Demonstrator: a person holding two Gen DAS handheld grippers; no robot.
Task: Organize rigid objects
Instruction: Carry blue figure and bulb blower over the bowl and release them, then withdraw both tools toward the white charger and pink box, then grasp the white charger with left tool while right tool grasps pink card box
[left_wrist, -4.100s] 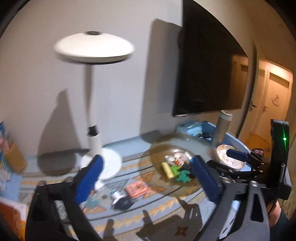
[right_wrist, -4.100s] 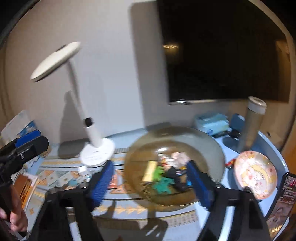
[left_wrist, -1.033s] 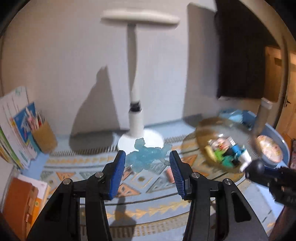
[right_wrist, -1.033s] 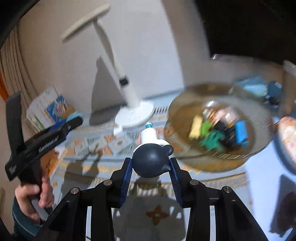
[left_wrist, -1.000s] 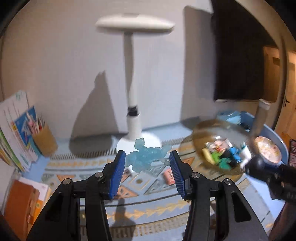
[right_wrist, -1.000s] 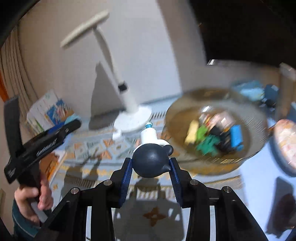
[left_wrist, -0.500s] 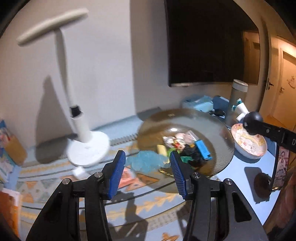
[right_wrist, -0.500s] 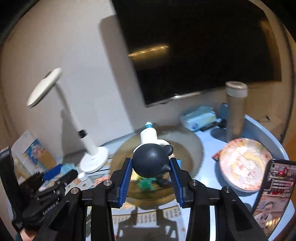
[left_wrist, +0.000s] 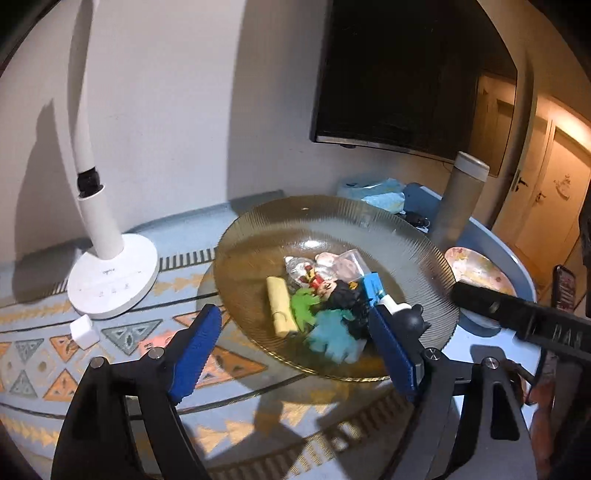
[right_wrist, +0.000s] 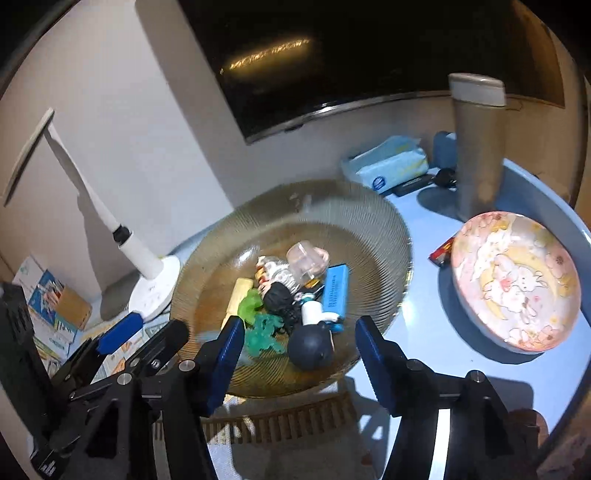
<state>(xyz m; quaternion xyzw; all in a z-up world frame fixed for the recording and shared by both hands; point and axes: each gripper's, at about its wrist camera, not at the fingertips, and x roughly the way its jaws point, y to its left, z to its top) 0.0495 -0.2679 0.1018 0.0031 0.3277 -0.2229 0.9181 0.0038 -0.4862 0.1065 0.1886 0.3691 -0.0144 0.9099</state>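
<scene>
A ribbed amber glass dish (left_wrist: 240, 236) (right_wrist: 369, 210) holds several small toys. My left gripper (left_wrist: 295, 347) hovers at its near rim with its jaws opening and nothing pressed between the blue pads. A pale blue figure (left_wrist: 332, 334) (right_wrist: 264, 334) lies in the dish just beyond them. My right gripper (right_wrist: 299, 354) hangs over the dish's front and its jaws are opening too. A dark round-headed figure with a white body (right_wrist: 310, 347) (left_wrist: 410, 319) lies in the dish between the pads, clear of both.
A white lamp base (left_wrist: 114, 280) and a small white cube (left_wrist: 85, 332) stand left of the dish on a patterned cloth. A tall grey tumbler (right_wrist: 478, 147), a pink rabbit plate (right_wrist: 517, 277) and a tissue pack (right_wrist: 388, 164) are on the right.
Both grippers have swung over the dish and their jaws have spread. The pale blue figure and the dark-headed figure have left the pads and now lie in the dish.
</scene>
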